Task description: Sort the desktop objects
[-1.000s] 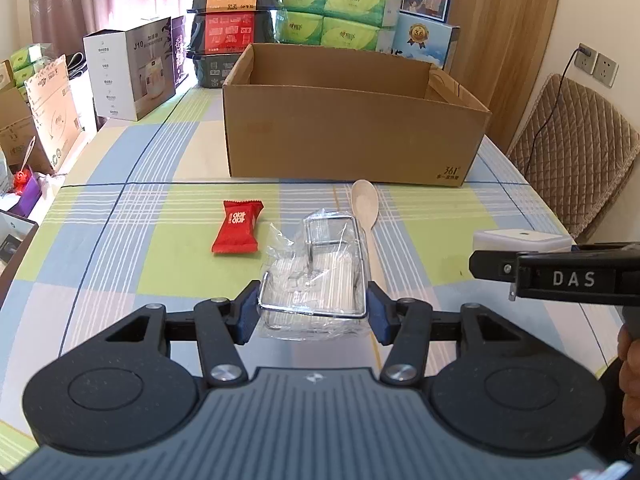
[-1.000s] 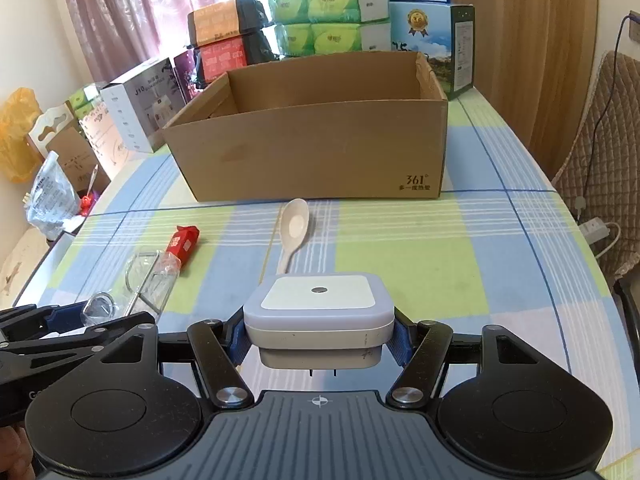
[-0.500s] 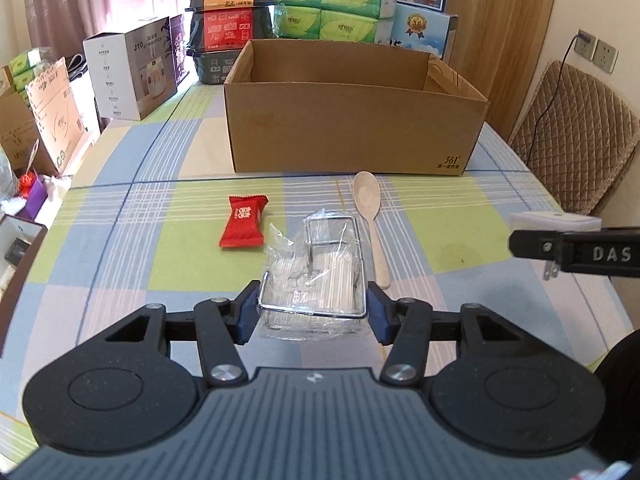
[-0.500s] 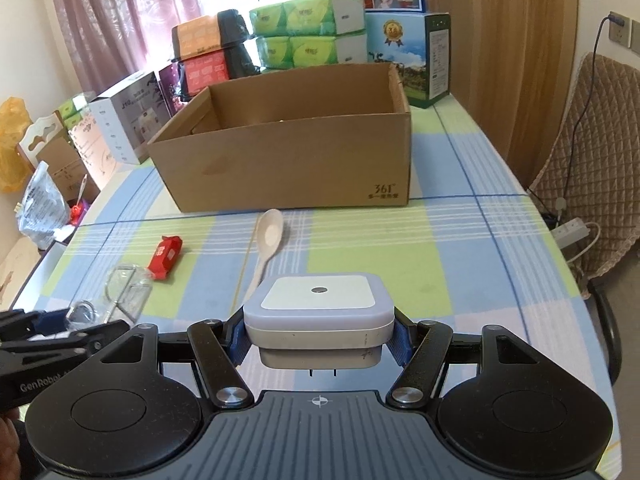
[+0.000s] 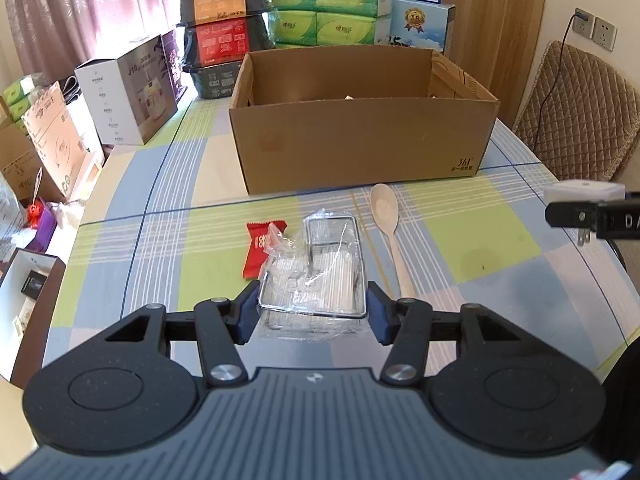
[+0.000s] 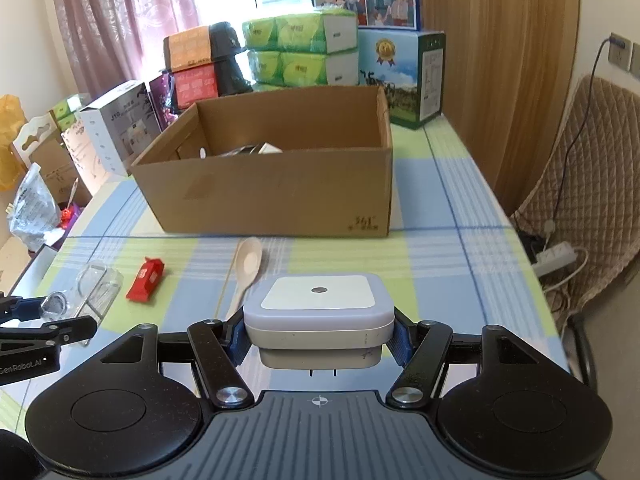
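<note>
A long table covered in a blue, green and cream checked cloth [image 6: 448, 216] fills a bright room with pink curtains [image 5: 80, 8] at 11 o'clock and wood panelling at 1 o'clock. Along the far and left edges of the table stand packs of green tissue [image 5: 324, 12], orange and red boxes in dark wrap [image 5: 222, 24] and a white appliance carton [image 5: 128, 92]. A quilted brown chair [image 6: 588, 168] sits off the right side, with a cable running up to a wall socket.

An open brown cardboard box [image 5: 360, 148] stands in the middle of the table at 12 o'clock; the right wrist view shows a few items already lying inside it.

The left gripper [image 5: 312, 312] is clamped on a chrome wire rack wrapped in clear crinkled plastic [image 5: 320, 272], which projects forward between the blue-padded fingers. Partly behind its far left corner lies a small red snack packet [image 5: 258, 252], and just to the right, at 1 o'clock, a pale wooden spoon [image 5: 390, 228] lies on the cloth with its bowl toward the box.

The right gripper [image 6: 318, 334] grips a square white plug-in night light with a lilac rim and a small dark sensor dot [image 6: 320, 312], held flat with the face up; its plug prongs point downward beneath it.
</note>
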`<state>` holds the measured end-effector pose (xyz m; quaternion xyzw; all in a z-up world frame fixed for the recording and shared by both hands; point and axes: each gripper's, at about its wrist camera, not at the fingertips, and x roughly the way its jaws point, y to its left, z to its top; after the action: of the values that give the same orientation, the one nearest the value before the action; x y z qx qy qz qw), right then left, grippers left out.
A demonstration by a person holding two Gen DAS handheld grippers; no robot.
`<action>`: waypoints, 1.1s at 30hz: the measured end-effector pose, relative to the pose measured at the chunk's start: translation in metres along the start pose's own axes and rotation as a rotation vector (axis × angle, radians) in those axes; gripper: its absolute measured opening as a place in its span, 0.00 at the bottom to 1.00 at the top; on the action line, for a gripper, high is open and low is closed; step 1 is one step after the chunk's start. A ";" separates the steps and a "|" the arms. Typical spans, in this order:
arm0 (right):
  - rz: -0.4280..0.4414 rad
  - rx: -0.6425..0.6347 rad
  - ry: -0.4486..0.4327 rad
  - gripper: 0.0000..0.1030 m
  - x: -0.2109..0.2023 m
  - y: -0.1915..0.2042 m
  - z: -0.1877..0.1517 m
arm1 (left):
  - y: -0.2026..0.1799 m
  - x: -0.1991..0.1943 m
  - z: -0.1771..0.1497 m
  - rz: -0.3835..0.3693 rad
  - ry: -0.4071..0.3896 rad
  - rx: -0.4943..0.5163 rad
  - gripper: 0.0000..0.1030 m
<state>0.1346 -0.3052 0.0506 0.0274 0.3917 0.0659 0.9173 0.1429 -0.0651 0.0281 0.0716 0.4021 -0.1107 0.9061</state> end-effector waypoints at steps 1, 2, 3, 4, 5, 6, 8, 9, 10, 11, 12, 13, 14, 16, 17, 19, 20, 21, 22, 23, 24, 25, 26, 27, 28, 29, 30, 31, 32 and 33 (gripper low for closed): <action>-0.001 -0.004 -0.001 0.61 0.000 -0.001 0.004 | 0.000 0.000 0.002 -0.003 -0.002 0.002 0.48; -0.002 -0.008 -0.005 0.61 0.000 -0.002 0.008 | 0.000 0.001 0.005 -0.005 -0.004 0.003 0.48; -0.003 -0.012 -0.010 0.61 -0.001 -0.003 0.011 | 0.000 0.002 0.007 -0.008 -0.004 0.004 0.48; -0.002 -0.014 -0.013 0.61 0.000 -0.003 0.015 | 0.000 0.003 0.010 -0.012 -0.002 0.001 0.48; 0.000 -0.015 -0.015 0.61 0.000 -0.004 0.019 | 0.001 0.003 0.012 -0.017 -0.001 -0.001 0.48; 0.003 -0.015 -0.018 0.61 0.000 -0.004 0.022 | 0.002 0.004 0.015 -0.021 -0.003 -0.001 0.48; 0.006 -0.022 -0.023 0.61 0.000 -0.004 0.029 | 0.002 0.004 0.020 -0.025 -0.004 -0.001 0.48; 0.007 -0.028 -0.026 0.61 0.001 -0.004 0.032 | 0.003 0.004 0.023 -0.029 -0.006 0.000 0.48; 0.009 -0.032 -0.027 0.61 0.001 -0.003 0.036 | 0.003 0.005 0.026 -0.031 -0.008 0.004 0.48; 0.011 -0.034 -0.029 0.61 0.002 -0.003 0.039 | 0.003 0.005 0.030 -0.029 -0.011 0.010 0.47; 0.014 -0.035 -0.029 0.61 0.002 -0.003 0.041 | 0.004 0.005 0.033 -0.028 -0.014 0.016 0.48; 0.017 -0.036 -0.030 0.61 0.003 -0.003 0.044 | 0.004 0.004 0.036 -0.029 -0.016 0.018 0.48; 0.021 -0.037 -0.029 0.61 0.004 -0.003 0.048 | 0.005 0.004 0.039 -0.033 -0.018 0.018 0.48; 0.026 -0.043 -0.025 0.61 0.006 -0.003 0.054 | 0.007 0.004 0.046 -0.045 -0.019 0.017 0.47; 0.027 -0.048 -0.023 0.61 0.007 -0.003 0.057 | 0.008 0.005 0.050 -0.055 -0.017 0.020 0.48; 0.028 -0.051 -0.019 0.61 0.010 -0.005 0.065 | 0.012 0.007 0.059 -0.084 -0.008 0.025 0.48; 0.026 -0.051 -0.017 0.61 0.011 -0.007 0.069 | 0.014 0.008 0.064 -0.094 -0.002 0.030 0.48; 0.023 -0.053 -0.015 0.61 0.013 -0.009 0.073 | 0.016 0.008 0.069 -0.100 0.001 0.035 0.48; 0.020 -0.057 -0.014 0.61 0.014 -0.010 0.077 | 0.017 0.009 0.076 -0.104 0.001 0.041 0.48; 0.017 -0.064 -0.012 0.61 0.016 -0.010 0.082 | 0.019 0.009 0.083 -0.107 0.001 0.046 0.48; 0.014 -0.075 -0.010 0.61 0.017 -0.011 0.087 | 0.021 0.009 0.090 -0.114 0.000 0.043 0.48; 0.015 -0.084 -0.007 0.61 0.019 -0.011 0.093 | 0.023 0.010 0.097 -0.124 0.000 0.038 0.47; 0.017 -0.090 -0.005 0.61 0.020 -0.011 0.099 | 0.025 0.011 0.105 -0.134 0.000 0.034 0.47; 0.021 -0.094 -0.004 0.61 0.021 -0.011 0.105 | 0.027 0.012 0.113 -0.139 -0.001 0.032 0.47; 0.026 -0.099 -0.003 0.61 0.023 -0.010 0.113 | 0.028 0.013 0.122 -0.139 -0.002 0.036 0.47; 0.026 -0.107 -0.005 0.61 0.024 -0.009 0.119 | 0.028 0.015 0.130 -0.136 -0.006 0.045 0.47; 0.024 -0.122 -0.008 0.61 0.026 -0.007 0.125 | 0.028 0.016 0.138 -0.131 -0.010 0.054 0.47; 0.021 -0.140 -0.012 0.61 0.029 -0.005 0.132 | 0.028 0.017 0.146 -0.129 -0.014 0.060 0.48; 0.018 -0.151 -0.013 0.61 0.032 -0.004 0.137 | 0.029 0.018 0.152 -0.127 -0.018 0.067 0.47; 0.014 -0.159 -0.011 0.61 0.035 -0.003 0.141 | 0.028 0.020 0.159 -0.125 -0.022 0.073 0.47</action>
<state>0.2607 -0.3029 0.1229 -0.0423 0.3799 0.1028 0.9183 0.2770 -0.0753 0.1204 0.0782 0.3915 -0.1825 0.8985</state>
